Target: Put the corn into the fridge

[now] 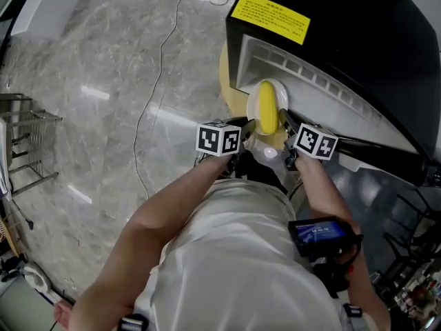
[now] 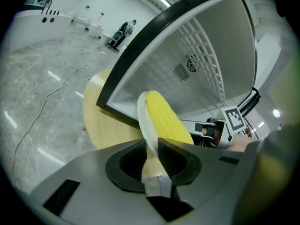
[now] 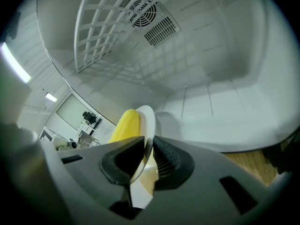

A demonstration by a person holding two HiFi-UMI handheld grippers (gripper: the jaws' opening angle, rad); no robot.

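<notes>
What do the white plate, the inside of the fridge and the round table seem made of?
The plate looks glossy white with a thin smooth rim: ceramic or hard plastic, I cannot tell. The fridge interior seems moulded matt white plastic, with ribs and vent slots. The table looks like wood or laminate, by its pale tan surface.

Cannot read the print on the yellow label (image 1: 270, 16) of the fridge (image 1: 358, 47), cut off by the top and right edges of the head view. Cannot see there where the left gripper (image 2: 150, 145) and right gripper (image 3: 148, 146) meet the plate (image 1: 282, 96): covered by marker cubes and torso. In the left gripper view, near end of the corn (image 2: 164, 118) hidden behind the gripper's body. Too small to tell: the dark figure (image 2: 123, 31) at upper left of that view, the lit screen (image 1: 318, 232) at lower right of the head view, the dim equipment (image 3: 89, 118) at left of the right gripper view. Cropped at the head view's left edge, a wire rack (image 1: 27, 140).
</notes>
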